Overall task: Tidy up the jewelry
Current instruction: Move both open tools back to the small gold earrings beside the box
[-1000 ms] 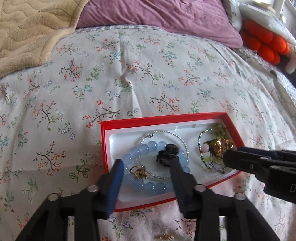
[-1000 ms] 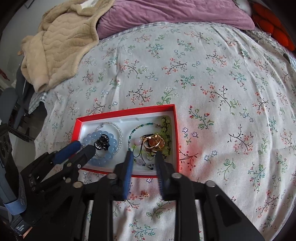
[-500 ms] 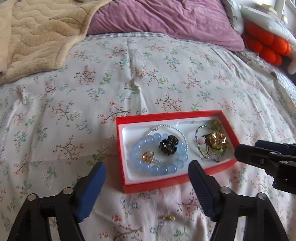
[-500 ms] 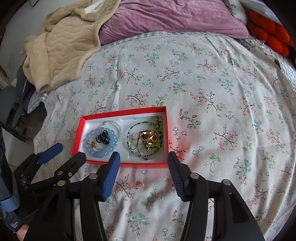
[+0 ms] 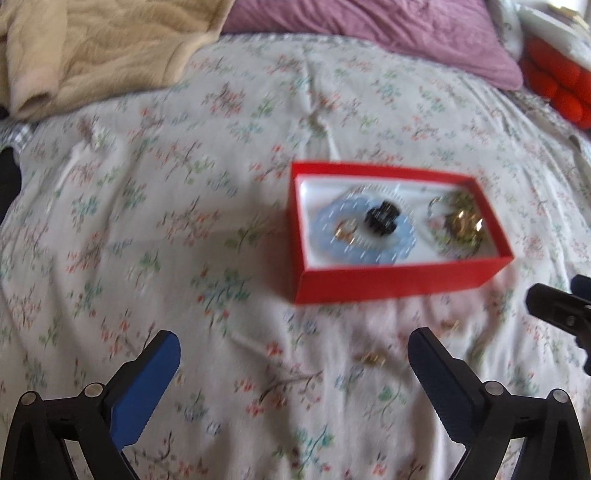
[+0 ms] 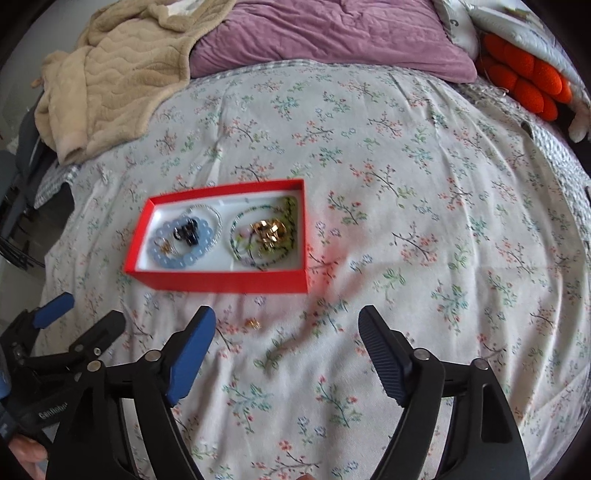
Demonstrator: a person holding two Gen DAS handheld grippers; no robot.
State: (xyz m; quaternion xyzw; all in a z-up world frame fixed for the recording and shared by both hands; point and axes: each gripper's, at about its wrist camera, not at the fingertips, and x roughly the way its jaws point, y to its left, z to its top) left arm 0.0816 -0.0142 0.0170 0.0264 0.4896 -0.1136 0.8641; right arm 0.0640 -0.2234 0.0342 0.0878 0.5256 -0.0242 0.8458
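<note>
A red jewelry box (image 5: 399,282) (image 6: 221,282) lies on the floral bedspread. It holds a pale blue bead bracelet (image 5: 400,242) (image 6: 184,258), a black hair claw (image 5: 380,216) (image 6: 186,232), gold pieces (image 5: 463,221) (image 6: 269,230) and thin bead strands. A small gold piece (image 5: 369,357) (image 6: 253,324) lies loose on the bedspread in front of the box. My left gripper (image 5: 293,356) is open and empty, back from the box. My right gripper (image 6: 287,332) is open and empty, just behind the loose gold piece.
A beige blanket (image 6: 110,77) is heaped at the far left. A purple pillow (image 6: 325,33) and an orange plush (image 6: 524,77) lie at the back. The bed's left edge (image 6: 48,177) drops off beside the box.
Both grippers have opened wide and pulled back from the box. They were low over the jewelry inside; now they are over the bedspread in front of it.
</note>
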